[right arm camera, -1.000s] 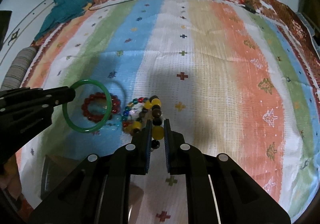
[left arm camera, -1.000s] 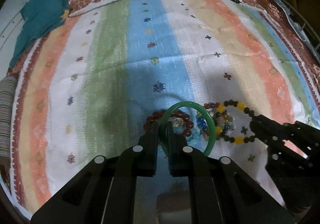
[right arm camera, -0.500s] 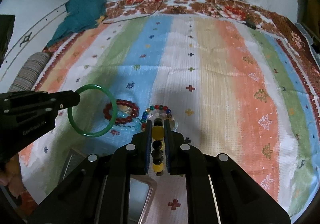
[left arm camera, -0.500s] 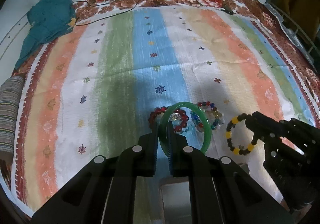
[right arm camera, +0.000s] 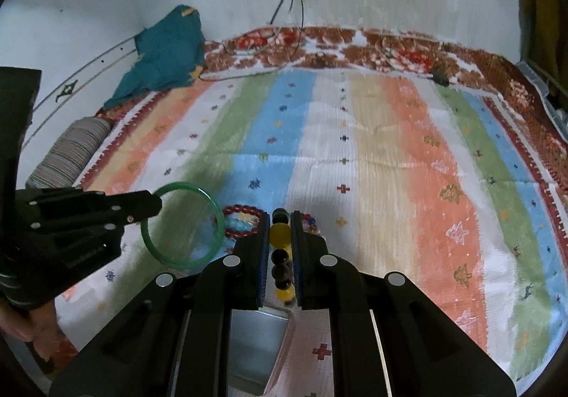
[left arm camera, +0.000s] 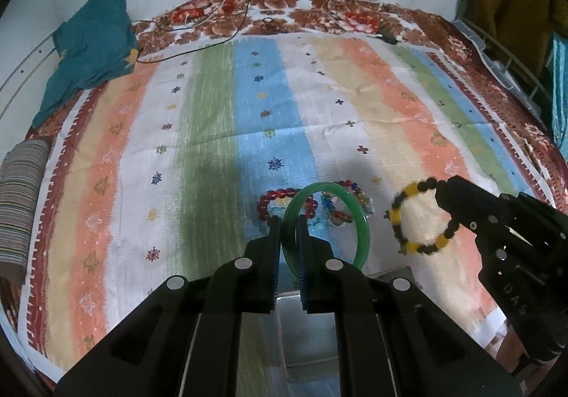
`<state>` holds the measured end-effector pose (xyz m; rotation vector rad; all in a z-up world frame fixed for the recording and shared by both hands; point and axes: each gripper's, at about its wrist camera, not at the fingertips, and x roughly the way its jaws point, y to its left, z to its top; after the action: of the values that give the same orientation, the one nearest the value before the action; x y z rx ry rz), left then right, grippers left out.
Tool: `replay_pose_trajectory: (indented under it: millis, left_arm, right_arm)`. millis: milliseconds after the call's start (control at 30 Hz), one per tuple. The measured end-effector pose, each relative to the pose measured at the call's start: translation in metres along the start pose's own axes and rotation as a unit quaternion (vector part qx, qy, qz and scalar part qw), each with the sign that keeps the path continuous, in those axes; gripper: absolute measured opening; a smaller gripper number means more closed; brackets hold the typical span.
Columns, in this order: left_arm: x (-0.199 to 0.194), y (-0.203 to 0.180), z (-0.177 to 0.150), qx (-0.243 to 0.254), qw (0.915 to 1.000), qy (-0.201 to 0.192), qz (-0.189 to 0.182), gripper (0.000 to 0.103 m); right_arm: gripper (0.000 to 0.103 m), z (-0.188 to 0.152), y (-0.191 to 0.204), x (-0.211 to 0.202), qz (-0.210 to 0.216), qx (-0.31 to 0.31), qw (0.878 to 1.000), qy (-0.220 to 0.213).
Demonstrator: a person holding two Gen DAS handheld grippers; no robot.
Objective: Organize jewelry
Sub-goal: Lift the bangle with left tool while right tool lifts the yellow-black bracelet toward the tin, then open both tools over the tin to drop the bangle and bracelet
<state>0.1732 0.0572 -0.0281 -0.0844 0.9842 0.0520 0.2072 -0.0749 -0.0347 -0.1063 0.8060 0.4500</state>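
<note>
My left gripper (left arm camera: pixel 287 219) is shut on a green bangle (left arm camera: pixel 362 223) and holds it above the striped cloth (left arm camera: pixel 213 134); the bangle also shows in the right wrist view (right arm camera: pixel 184 260). My right gripper (right arm camera: pixel 280 216) is shut on a black and yellow bead bracelet (right arm camera: pixel 280 237), which hangs from it in the left wrist view (left arm camera: pixel 411 248). A red bead bracelet (left arm camera: pixel 264 202) and a multicoloured bead bracelet (left arm camera: pixel 333 216) lie on the cloth. A clear box (left arm camera: pixel 312 329) sits under the grippers.
A teal cloth (left arm camera: pixel 88 42) lies at the far left corner. A striped roll (left arm camera: pixel 17 198) sits at the left edge. Cables (left arm camera: pixel 220 6) run down the wall onto the cloth's far border. A wire rack (left arm camera: pixel 511 67) stands at the right.
Both grippers have lifted up and back with their bracelets. The black and yellow bracelet has left the pile and now hangs in the air. The clear box has come into view below.
</note>
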Motion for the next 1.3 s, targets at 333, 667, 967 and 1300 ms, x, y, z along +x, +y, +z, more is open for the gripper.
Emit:
replay_pose_trajectory:
  millis: [333,667,967,1300]
  left_arm:
    - [-0.013,-0.004,-0.014,0.004,1.0000,-0.006,0.000,0.008]
    - [-0.020,-0.008,-0.030,0.011,0.9999,-0.006,0.004,0.008]
    - [-0.021,-0.010,-0.042,0.012,0.9998,0.011,-0.008,0.009]
    - [-0.016,0.006,-0.038,-0.021,0.9996,0.016,0.012,0.027]
  right_arm:
    - [0.013,-0.010,0.010,-0.022,0.019,-0.002,1.000,-0.008]
    - [0.013,-0.033,0.018,-0.028,0.022,-0.006,1.000,0.004]
    - [0.013,-0.043,0.015,-0.028,0.032,0.009,0.999,0.022]
    - [0.046,-0.040,-0.001,-0.023,0.010,0.024,0.999,0.026]
